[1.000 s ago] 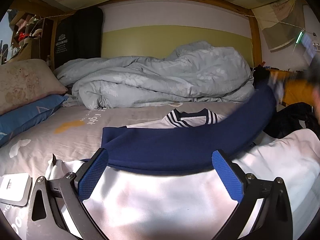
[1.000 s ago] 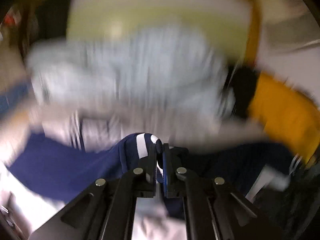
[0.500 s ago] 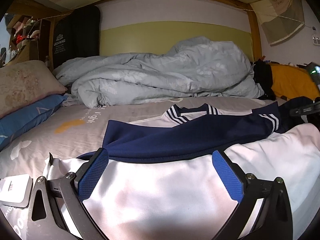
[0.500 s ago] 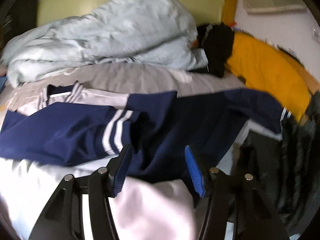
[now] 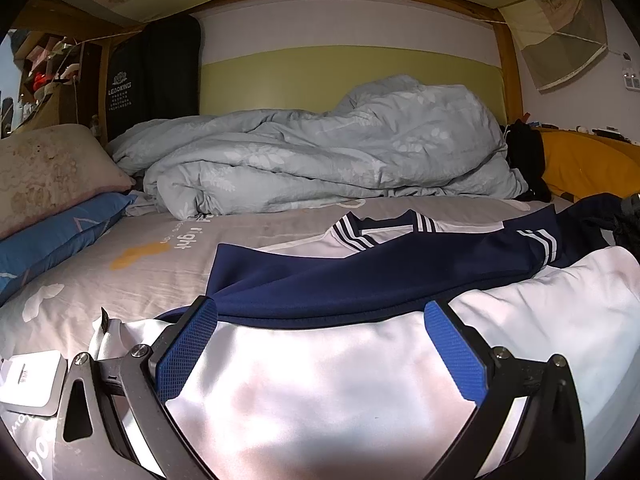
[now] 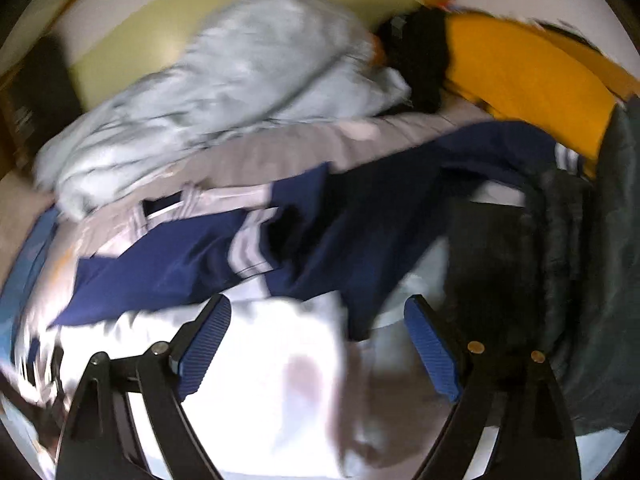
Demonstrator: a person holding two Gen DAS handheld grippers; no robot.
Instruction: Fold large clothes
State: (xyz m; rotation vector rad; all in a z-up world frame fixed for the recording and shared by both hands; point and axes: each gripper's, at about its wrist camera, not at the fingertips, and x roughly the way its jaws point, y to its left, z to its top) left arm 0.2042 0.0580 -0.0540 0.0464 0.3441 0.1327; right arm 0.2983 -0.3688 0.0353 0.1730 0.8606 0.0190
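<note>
Change: I had the right tongs (image 6: 318, 350) pinched on the navy sleeve (image 5: 400, 272) a second earlier; since then the sleeve came down across the white body and the jaws have just been opening, nothing between them.
Right tongs: wide apart, holding nothing, above the jacket's right side; that view was blurred.
Left tongs (image 5: 320, 344): jaws wide, empty, over the white body at the bed's near edge.
Garment: one white-and-navy jacket (image 5: 320, 380) lay flat on the bed (image 5: 120, 276), collar toward the far edge.
Progress: I judged one sleeve folded in; the other sleeve (image 6: 420, 184) stretched toward the right edge, unfolded, and the body was not yet doubled over.
Count: one jacket, two sleeves, two tongs, one heaped quilt (image 5: 320, 152) at the far edge, two pillows (image 5: 52, 200) on the left edge.
</note>
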